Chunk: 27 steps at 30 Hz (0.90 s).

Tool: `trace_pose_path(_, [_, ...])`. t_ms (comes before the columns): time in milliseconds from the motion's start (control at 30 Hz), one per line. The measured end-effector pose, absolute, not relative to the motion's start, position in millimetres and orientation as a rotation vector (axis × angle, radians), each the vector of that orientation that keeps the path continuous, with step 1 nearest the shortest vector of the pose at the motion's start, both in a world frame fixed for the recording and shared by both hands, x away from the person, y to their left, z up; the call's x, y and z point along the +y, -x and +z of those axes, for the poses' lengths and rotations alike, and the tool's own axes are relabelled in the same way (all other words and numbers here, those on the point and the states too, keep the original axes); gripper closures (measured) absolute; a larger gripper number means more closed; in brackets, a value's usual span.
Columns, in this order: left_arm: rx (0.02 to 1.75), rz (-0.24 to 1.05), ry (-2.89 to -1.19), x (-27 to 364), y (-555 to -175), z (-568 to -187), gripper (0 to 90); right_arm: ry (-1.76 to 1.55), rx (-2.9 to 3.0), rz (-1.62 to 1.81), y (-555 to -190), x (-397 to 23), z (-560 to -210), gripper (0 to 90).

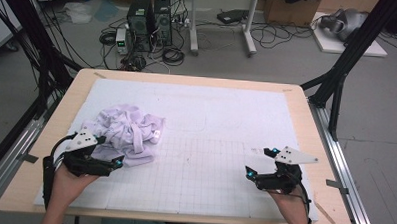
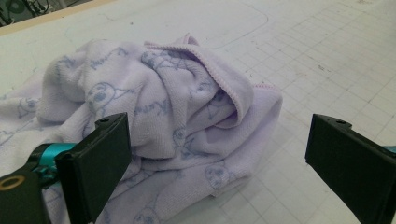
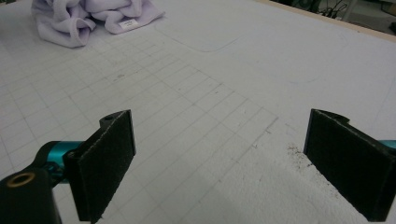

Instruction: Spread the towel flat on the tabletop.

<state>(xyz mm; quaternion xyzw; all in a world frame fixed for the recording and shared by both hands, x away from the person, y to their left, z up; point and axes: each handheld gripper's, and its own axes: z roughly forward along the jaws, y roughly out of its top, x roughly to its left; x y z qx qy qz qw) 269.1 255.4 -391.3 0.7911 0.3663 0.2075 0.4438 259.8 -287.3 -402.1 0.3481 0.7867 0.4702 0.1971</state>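
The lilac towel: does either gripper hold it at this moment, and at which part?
Nothing is held. The left gripper is open beside the crumpled lilac towel, not gripping it. The right gripper is open over the bare mat.

Just in front of the left gripper [image 2: 217,163] lies a towel [image 2: 154,107] of soft, fluffy lilac cloth, matt, with a pale printed pattern and a stitched pink edge. The gripper's black pads [image 2: 100,161] look like smooth matt plastic. The right gripper [image 3: 219,163] has rougher, grainy pads [image 3: 109,158]. Under both is a white matt mat [image 3: 210,70] with a fine grid, and beyond it the wooden table edge [image 1: 306,121], pale and smooth.
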Motion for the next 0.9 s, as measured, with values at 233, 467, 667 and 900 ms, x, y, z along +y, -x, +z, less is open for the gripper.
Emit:
trace_pose_path(233, [0.906,0.516,-1.956,258.1,-279.3,-382.1,8.0,-0.968,2.21,1.311,-258.7,-285.6,-402.3,8.2])
trace_pose_path(467, [0.95,0.524,-1.921,267.8,-310.1,-376.1,9.6,-0.952,2.22,1.316,-260.9,-282.3,-400.7,8.2])
trace_pose_path(667, [1.002,0.504,-1.952,267.5,-329.1,-388.6,10.3,-0.952,2.23,1.317,-262.5,-280.1,-401.1,8.2])
trace_pose_path(900, [1.028,0.429,-2.032,260.7,-347.5,-413.3,17.1,-0.931,2.248,1.306,-264.9,-275.8,-402.8,8.2])
